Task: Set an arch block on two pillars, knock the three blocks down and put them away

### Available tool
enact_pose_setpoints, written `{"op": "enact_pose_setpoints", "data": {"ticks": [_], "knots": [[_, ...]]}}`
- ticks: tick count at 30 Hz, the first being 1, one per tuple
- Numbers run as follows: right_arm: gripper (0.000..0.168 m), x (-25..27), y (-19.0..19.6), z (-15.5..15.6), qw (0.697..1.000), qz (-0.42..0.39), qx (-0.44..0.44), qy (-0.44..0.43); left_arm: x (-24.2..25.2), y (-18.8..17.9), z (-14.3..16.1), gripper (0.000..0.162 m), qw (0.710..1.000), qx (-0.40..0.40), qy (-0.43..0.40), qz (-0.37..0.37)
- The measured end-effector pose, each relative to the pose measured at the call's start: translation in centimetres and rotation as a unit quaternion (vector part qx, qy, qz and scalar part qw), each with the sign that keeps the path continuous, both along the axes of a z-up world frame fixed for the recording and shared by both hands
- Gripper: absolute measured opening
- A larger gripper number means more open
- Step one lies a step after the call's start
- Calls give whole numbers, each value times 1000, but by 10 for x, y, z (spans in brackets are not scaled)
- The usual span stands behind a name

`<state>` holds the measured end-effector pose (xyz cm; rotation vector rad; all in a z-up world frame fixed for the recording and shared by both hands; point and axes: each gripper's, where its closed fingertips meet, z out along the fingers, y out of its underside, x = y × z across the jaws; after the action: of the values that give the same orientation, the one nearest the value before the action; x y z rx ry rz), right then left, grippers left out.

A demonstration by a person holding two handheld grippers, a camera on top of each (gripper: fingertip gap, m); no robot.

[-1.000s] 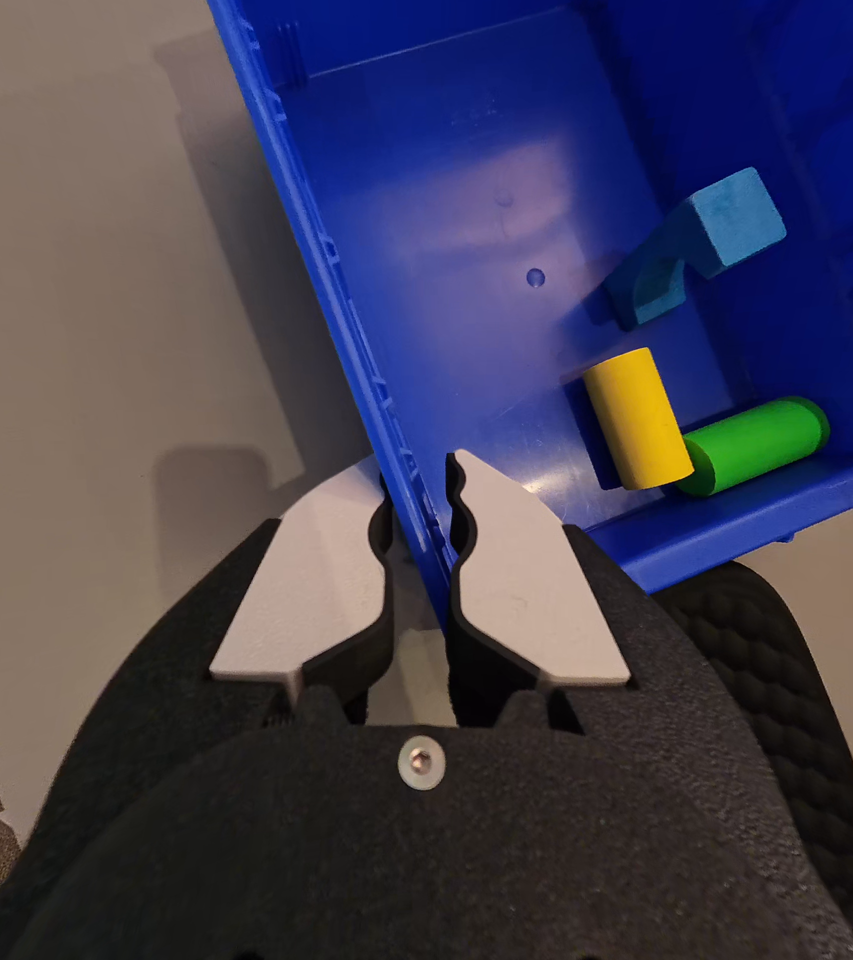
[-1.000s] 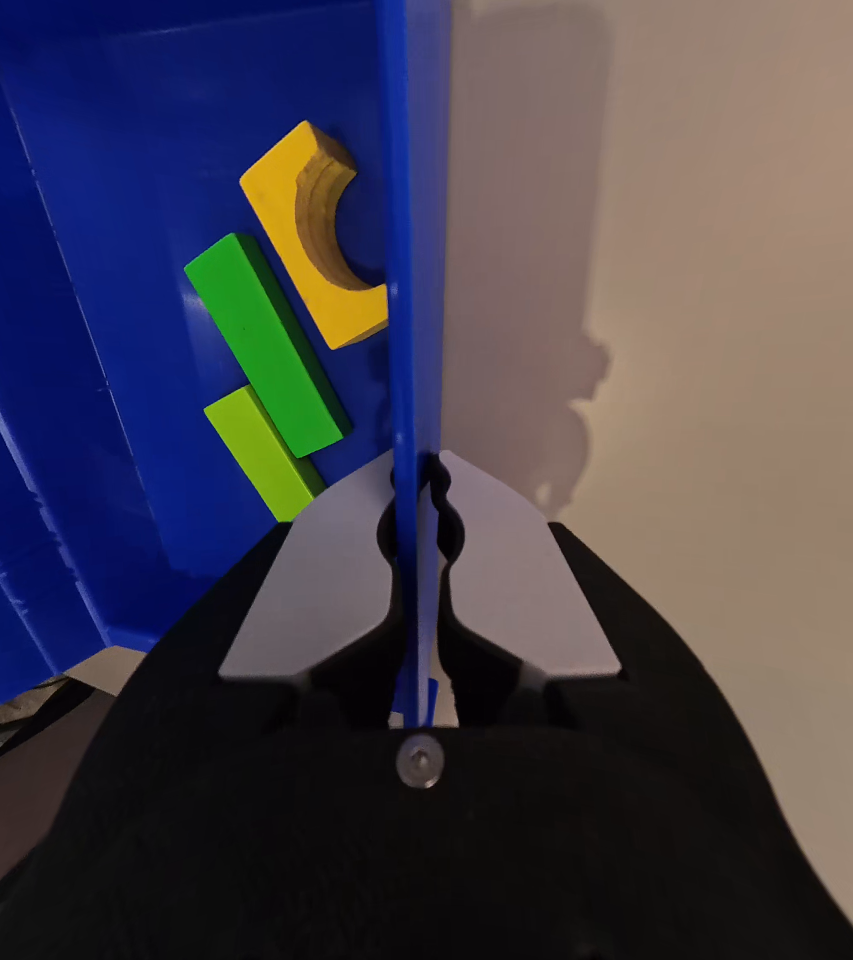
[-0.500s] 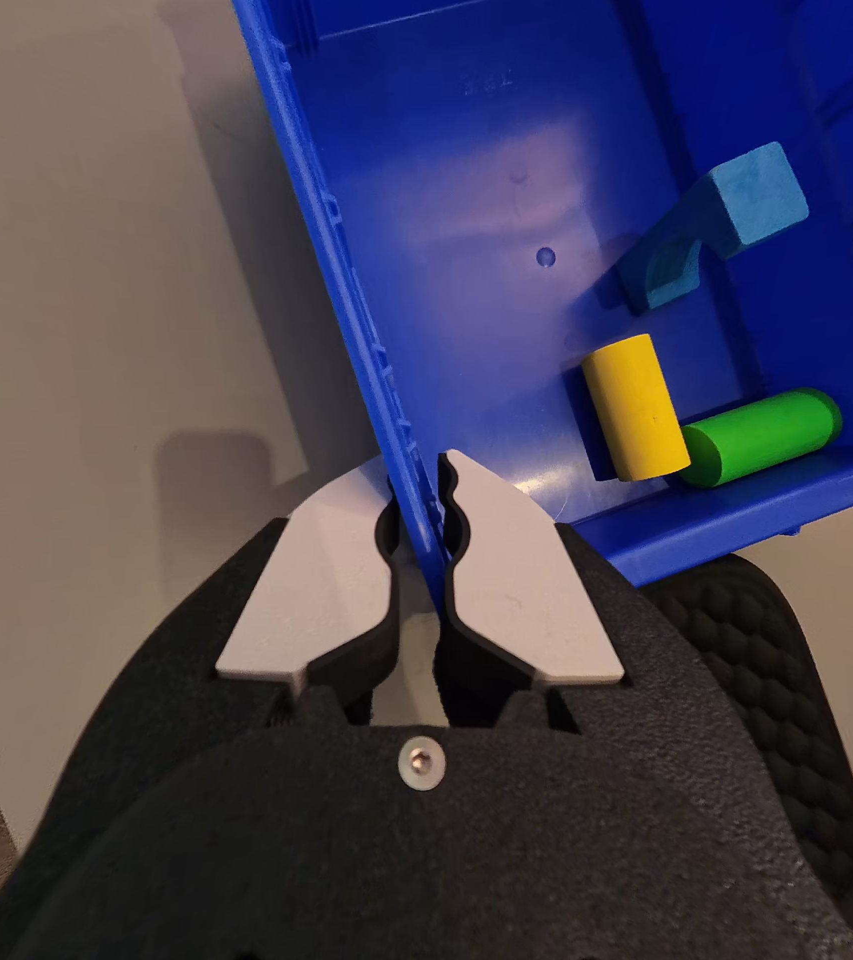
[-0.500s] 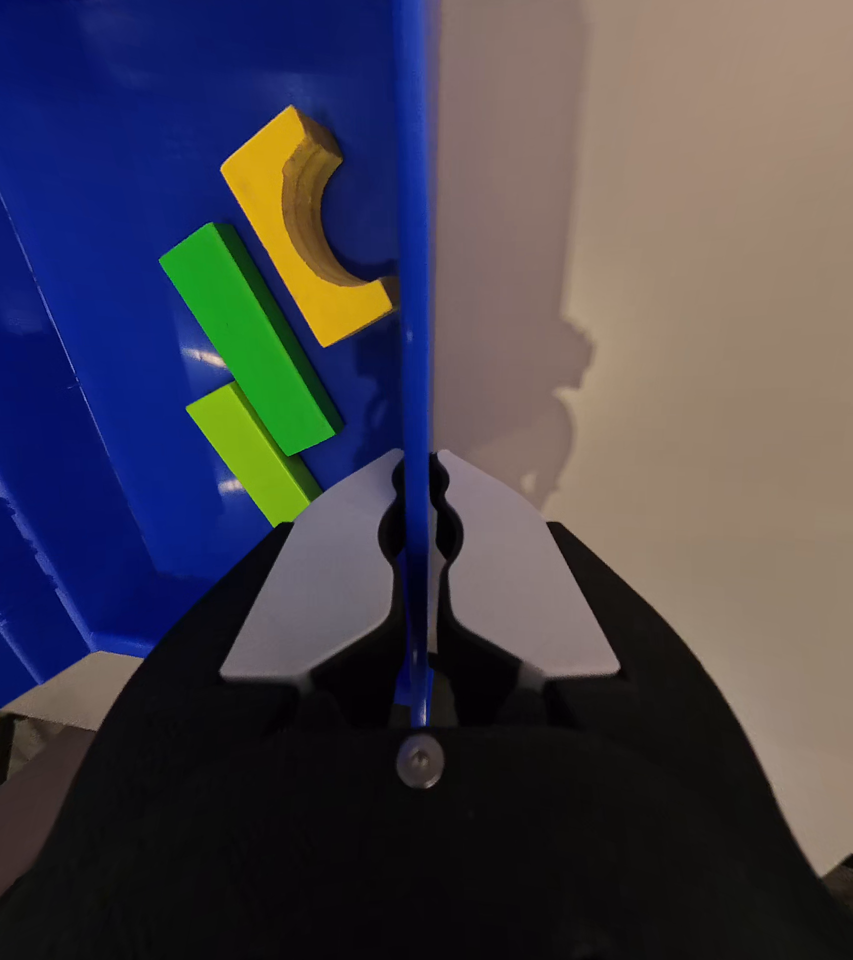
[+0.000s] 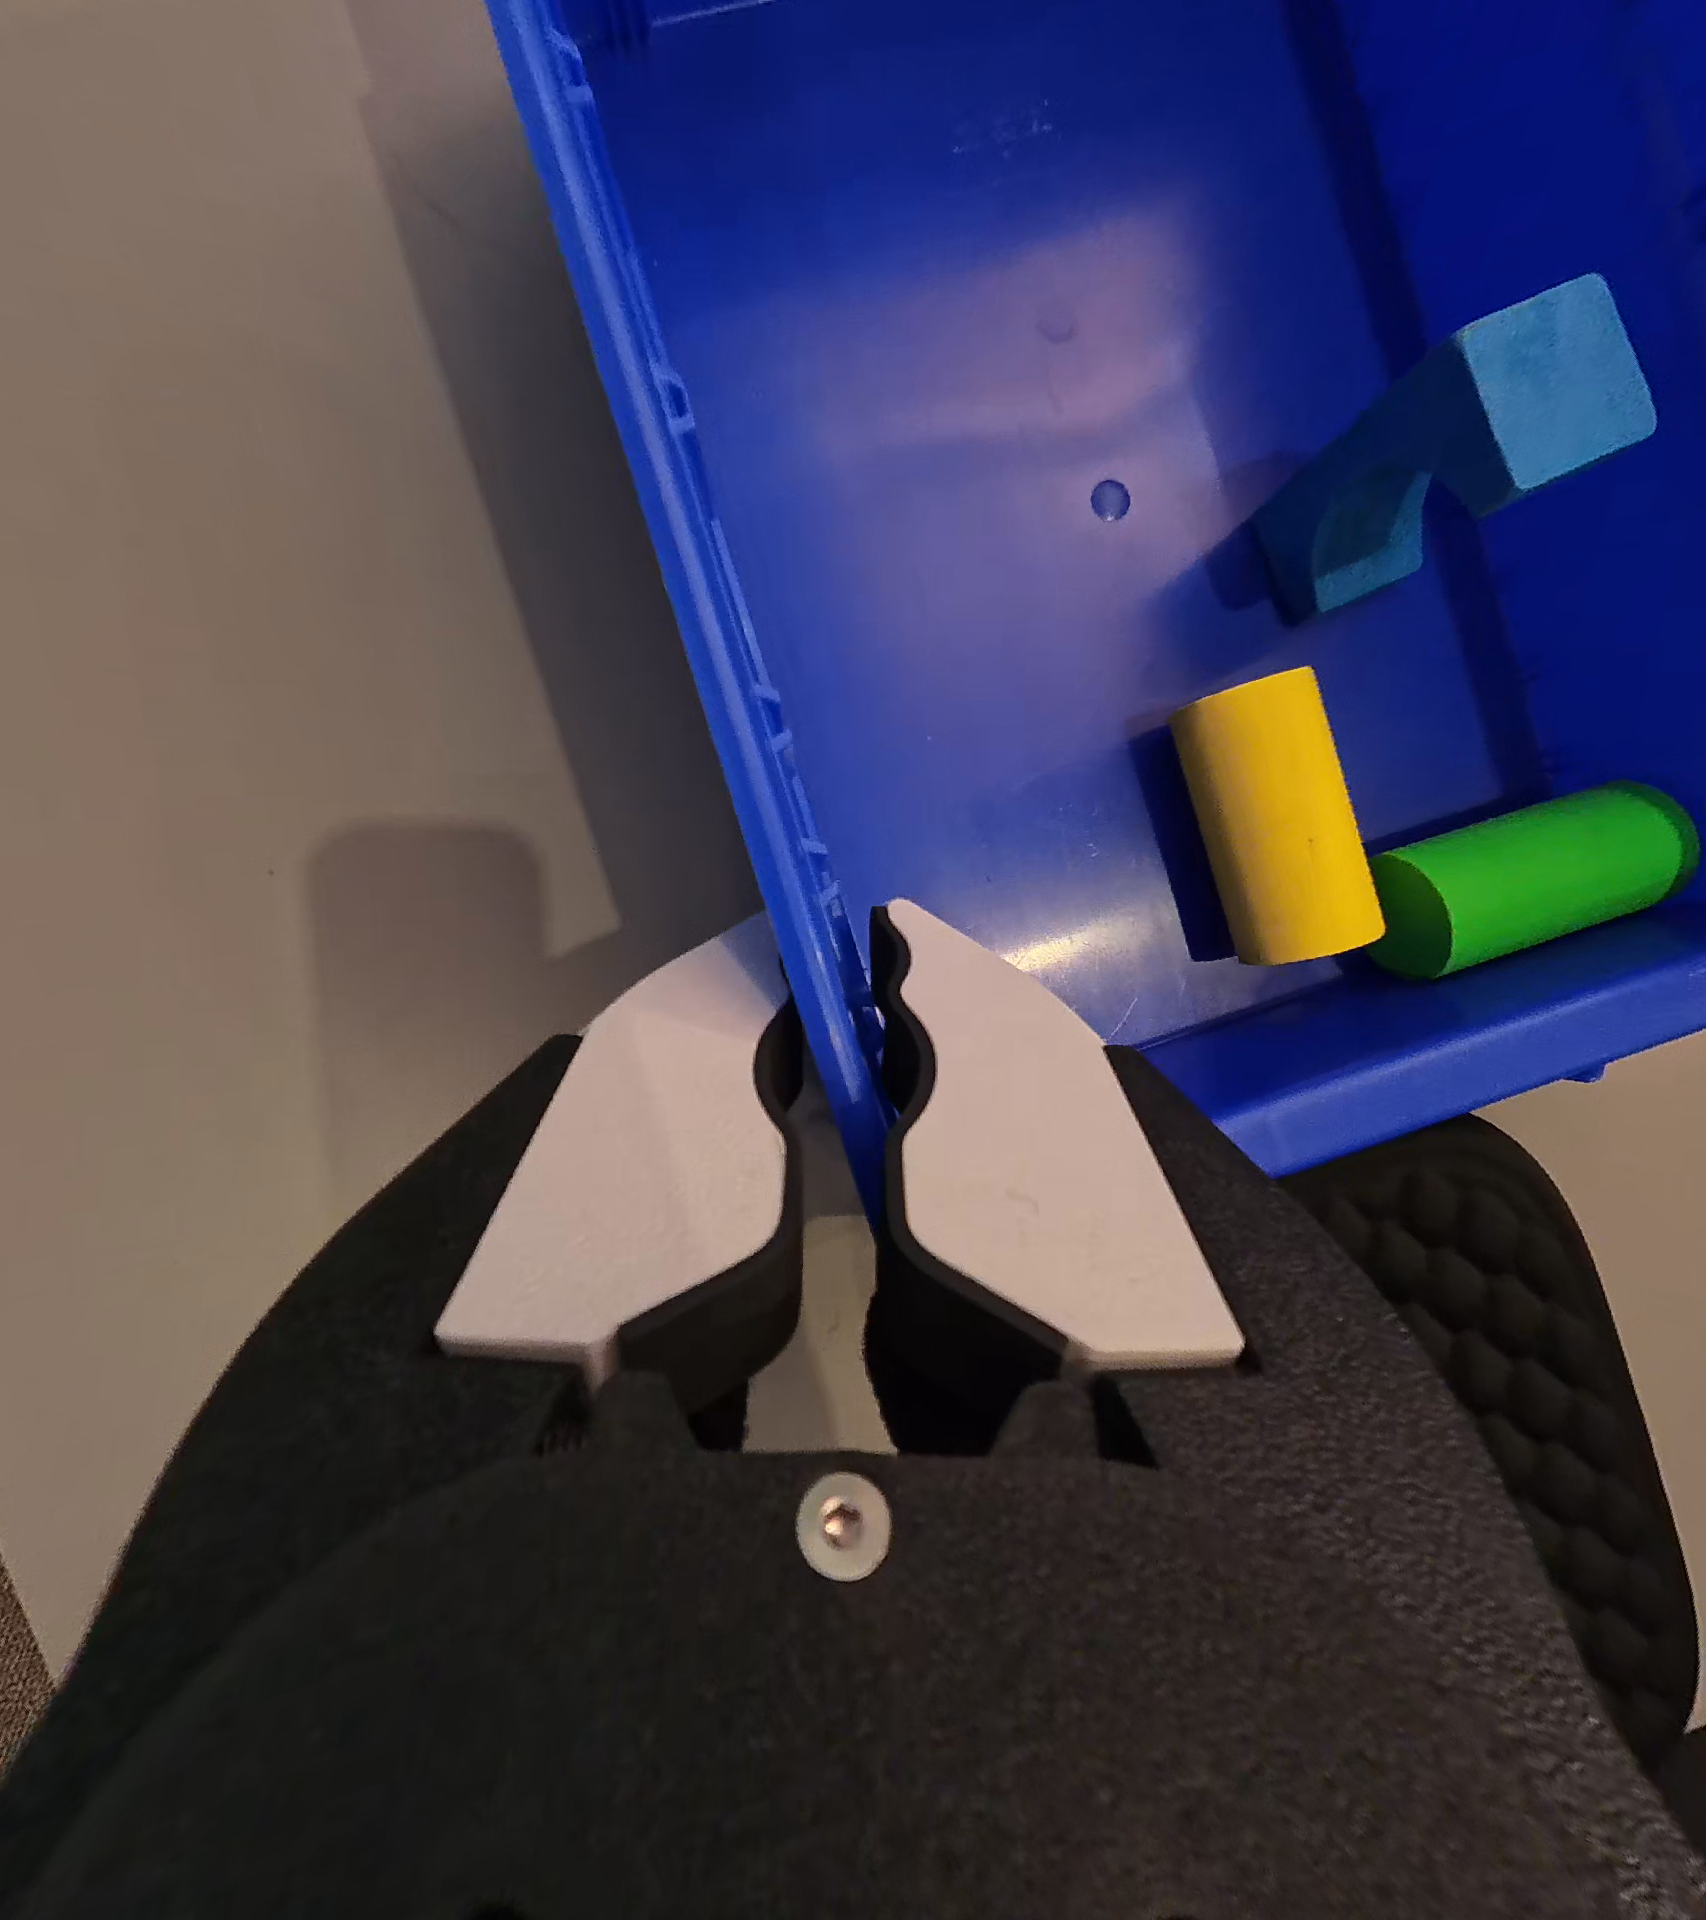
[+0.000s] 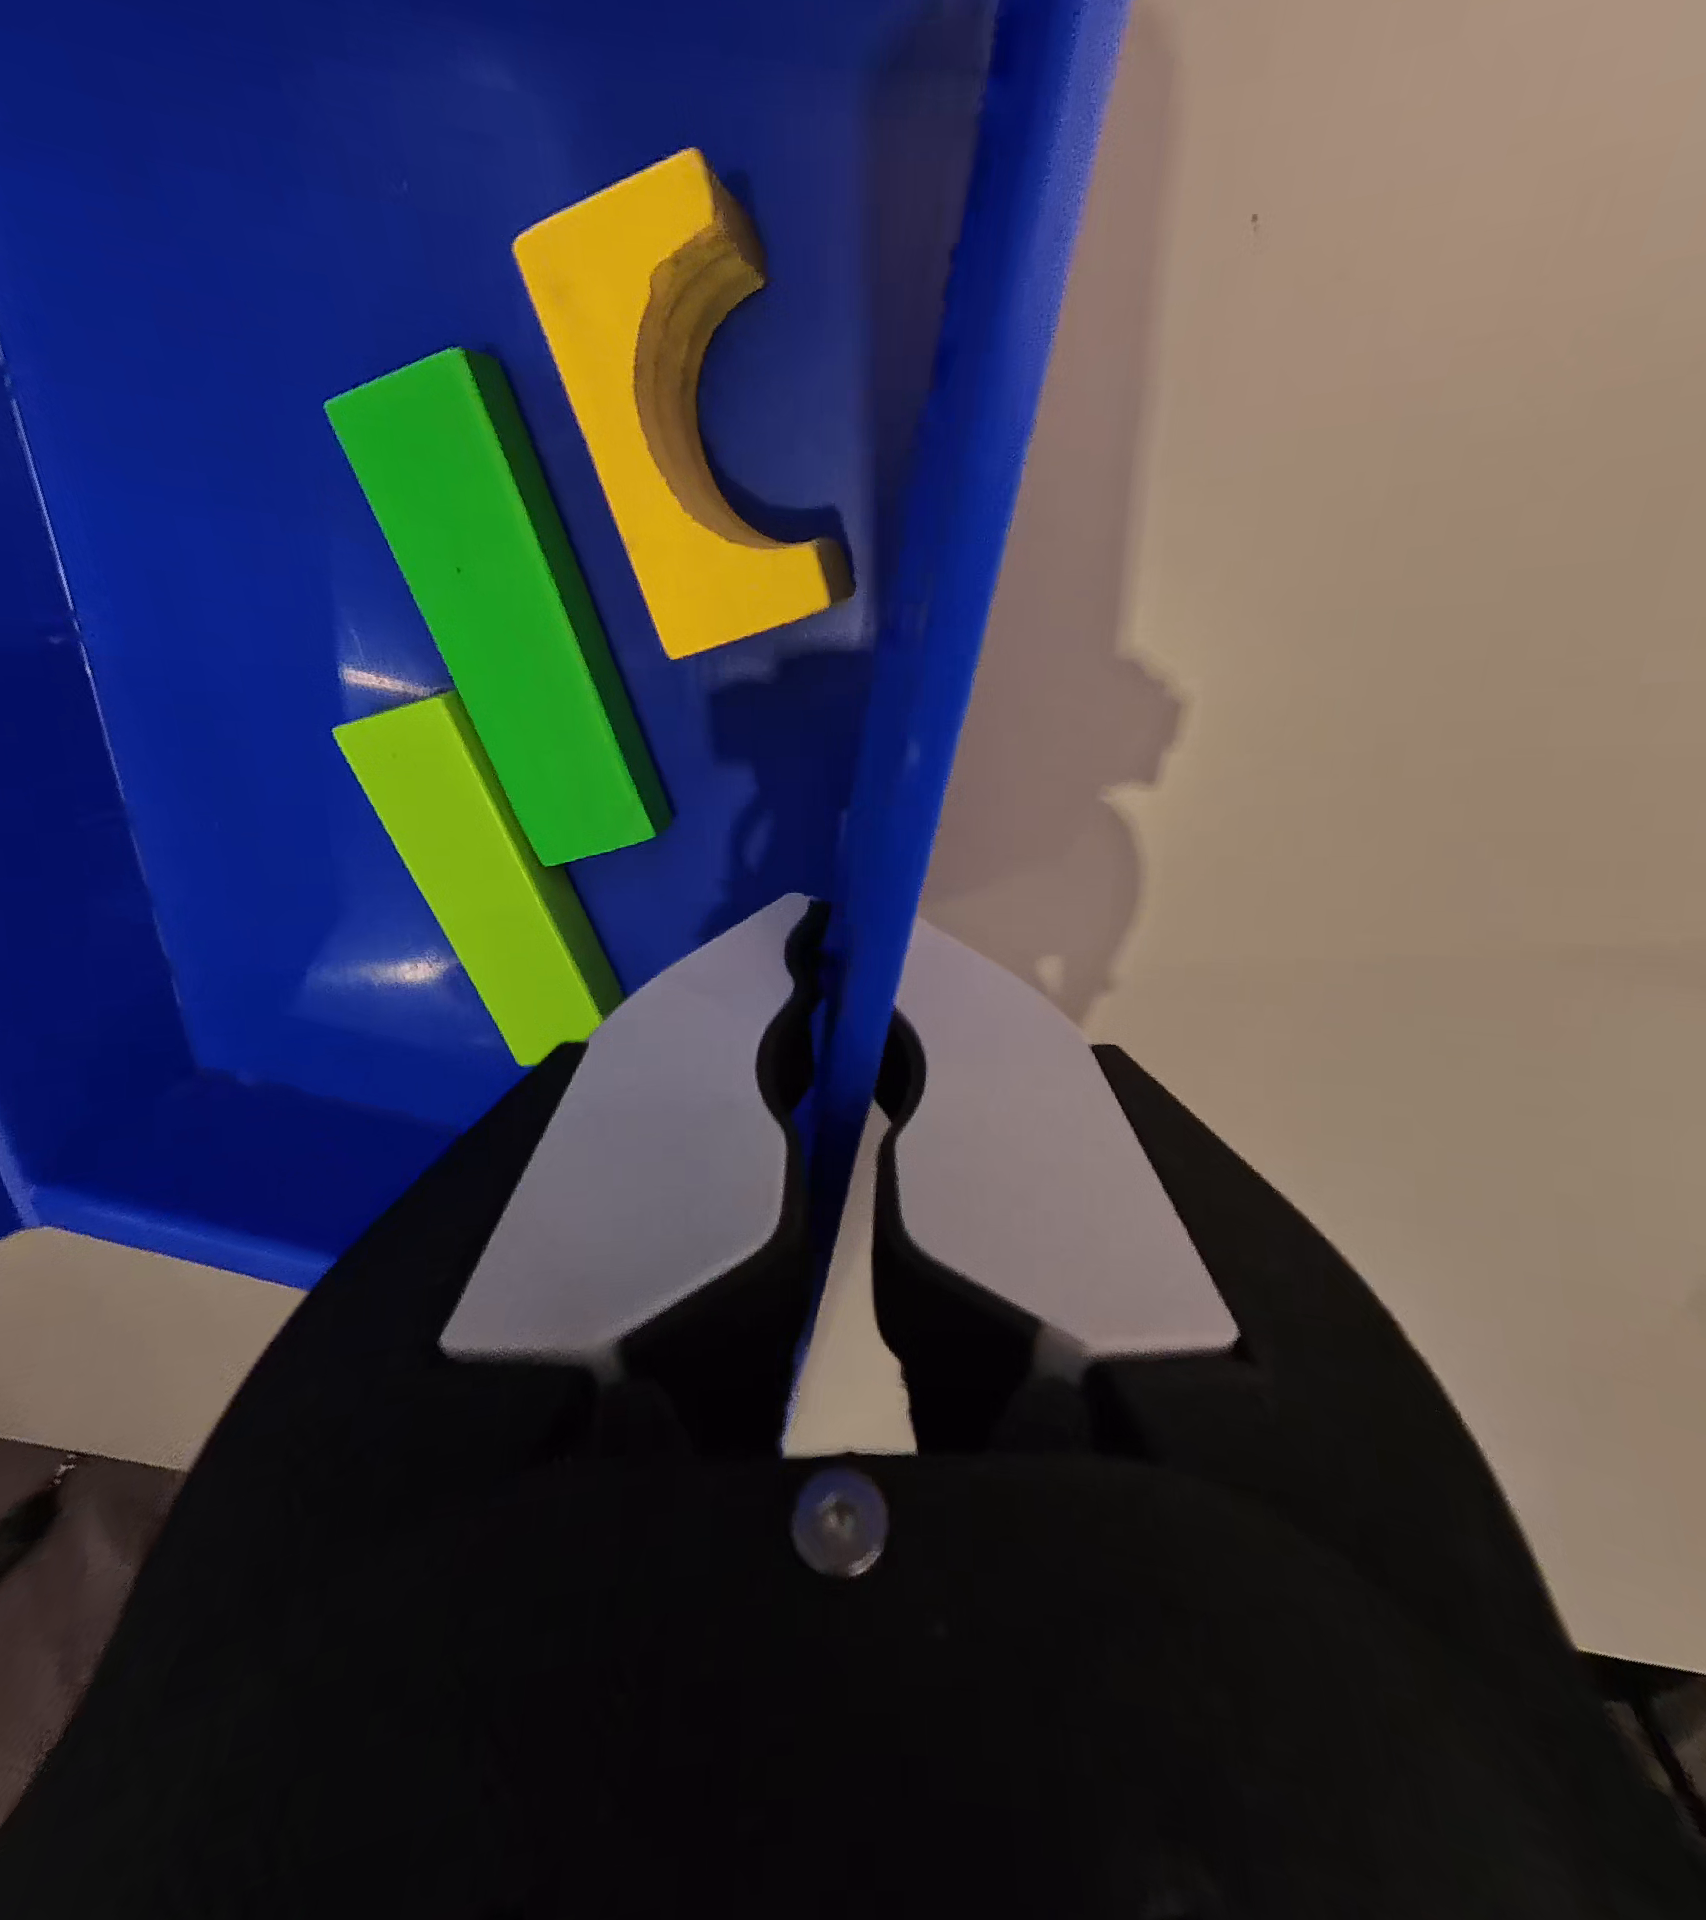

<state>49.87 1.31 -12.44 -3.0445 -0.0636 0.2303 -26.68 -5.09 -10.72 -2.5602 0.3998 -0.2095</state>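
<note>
Plastic sits between both sets of jaws. My left gripper (image 5: pixel 833 961) is clamped on the side wall of the blue bin (image 5: pixel 932 436), one finger outside and one inside, with the wall running up and away between them. My right gripper (image 6: pixel 854 971) pinches another wall of the bin (image 6: pixel 922 623) the same way, narrow gap, wall edge-on between the pads.

From the left jaws, the blocks lie ahead and to the right on the bin floor: a yellow cylinder (image 5: pixel 1270 816) with a green cylinder (image 5: pixel 1529 878) touching its near end, the green one's long axis running along the near wall, and a blue arch block (image 5: pixel 1462 447) farther in, apart from both. From the right jaws, three more lie ahead and to the left: a light green bar (image 6: pixel 470 873) nearest, a darker green bar (image 6: pixel 496 603) alongside it, both pointing away from me, and a yellow arch block (image 6: pixel 667 416) just beside the gripped wall, its hollow facing that wall.

I judge nothing is built yet; all the blocks are in the bin. The bin looks tilted or lifted over the pale table (image 6: pixel 1451 727), but I cannot tell for certain.
</note>
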Motion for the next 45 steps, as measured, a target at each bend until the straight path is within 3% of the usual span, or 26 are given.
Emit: {"op": "enact_pose_setpoints", "data": {"ticks": [14,28,32,34,37,38,41,43,45], "knots": [[10,28,-23,0,996,84,-17,-37,0,-1,-1,10,1000,-6,2,-2],[11,16,-10,0,991,121,-2,-52,0,0,-1,10,1000,0,-6,12],[17,15,-6,0,987,141,23,-71,0,4,3,9,999,23,-18,29],[26,17,-2,4,984,147,53,-91,-5,9,9,18,997,58,-19,49],[31,23,16,35,967,141,152,-147,-16,14,35,38,986,143,-20,79],[31,24,22,53,957,136,193,-168,-17,13,48,48,981,173,-23,87],[33,17,36,122,909,121,333,-222,6,5,92,52,965,244,-66,61],[35,-8,40,168,874,120,425,-202,42,-3,111,55,961,250,-117,1],[40,-48,39,205,840,127,510,-134,77,-11,110,54,967,202,-151,-39]]}}
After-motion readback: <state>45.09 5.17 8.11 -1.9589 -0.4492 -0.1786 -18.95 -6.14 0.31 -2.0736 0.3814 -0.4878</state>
